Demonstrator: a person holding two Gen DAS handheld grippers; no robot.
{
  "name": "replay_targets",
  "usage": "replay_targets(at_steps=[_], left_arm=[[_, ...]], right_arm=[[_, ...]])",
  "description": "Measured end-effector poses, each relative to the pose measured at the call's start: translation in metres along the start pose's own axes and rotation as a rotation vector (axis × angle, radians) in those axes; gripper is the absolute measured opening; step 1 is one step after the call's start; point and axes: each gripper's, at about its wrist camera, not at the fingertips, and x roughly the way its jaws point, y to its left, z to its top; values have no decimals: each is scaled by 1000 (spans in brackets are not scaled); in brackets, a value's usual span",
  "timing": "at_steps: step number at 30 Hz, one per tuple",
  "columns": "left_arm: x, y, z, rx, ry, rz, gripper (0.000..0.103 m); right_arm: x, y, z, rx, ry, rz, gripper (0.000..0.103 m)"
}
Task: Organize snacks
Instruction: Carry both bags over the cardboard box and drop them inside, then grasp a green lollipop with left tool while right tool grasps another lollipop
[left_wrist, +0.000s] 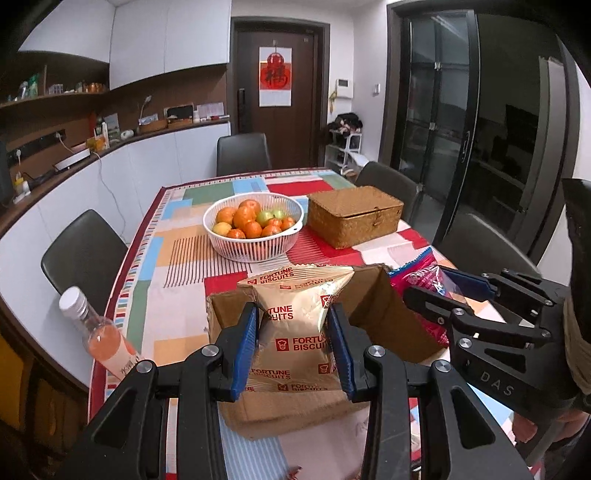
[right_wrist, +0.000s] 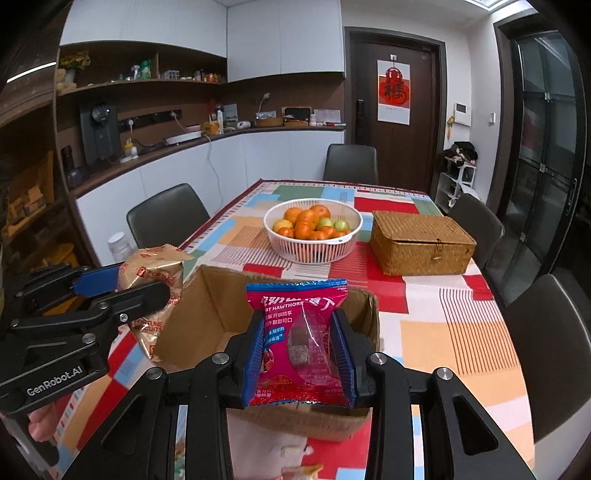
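My left gripper (left_wrist: 293, 314) is shut on a beige Fortune Biscuits bag (left_wrist: 295, 332) and holds it over the open cardboard box (left_wrist: 384, 314). My right gripper (right_wrist: 299, 325) is shut on a pink hawthorn snack bag (right_wrist: 299, 343) and holds it above the same cardboard box (right_wrist: 207, 314). In the left wrist view the right gripper (left_wrist: 443, 291) with the pink bag (left_wrist: 417, 280) is at the right of the box. In the right wrist view the left gripper (right_wrist: 125, 284) with the biscuit bag (right_wrist: 155, 280) is at the left of the box.
A white basket of oranges (left_wrist: 253, 225) and a closed wicker box (left_wrist: 354, 216) stand farther back on the patchwork tablecloth (left_wrist: 177, 258). A bottle of pink drink (left_wrist: 96, 332) stands at the table's left edge. Dark chairs (right_wrist: 546, 350) surround the table.
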Motion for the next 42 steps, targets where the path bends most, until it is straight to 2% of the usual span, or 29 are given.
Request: replay_targets(at_steps=[2,5,9,11,22,34,42], left_arm=[[7,-2,6,18,10,13,39],[13,-4,12,32,16,62,59],[3,-6,5,40,-6,67,64],[-4,-10,-5,53,-12,62,64],[-47,-23,-59,89,-26,30,65],[-80,-38,-124,144,1,3,65],[-88,-52,-161,192,28,-7,65]], right_arm=[[7,-2,4,4,9,-2,36],[15,-8,7,12,14,-15,41],[12,-10,5,13,5,-43,53],[5,-9,-2,1,-10,-59,56],[-40,14,-46,-57,-22,-17,56],[-59,33,-104,-77,74,53,56],[-68,35,-141,-77,143,57,56]])
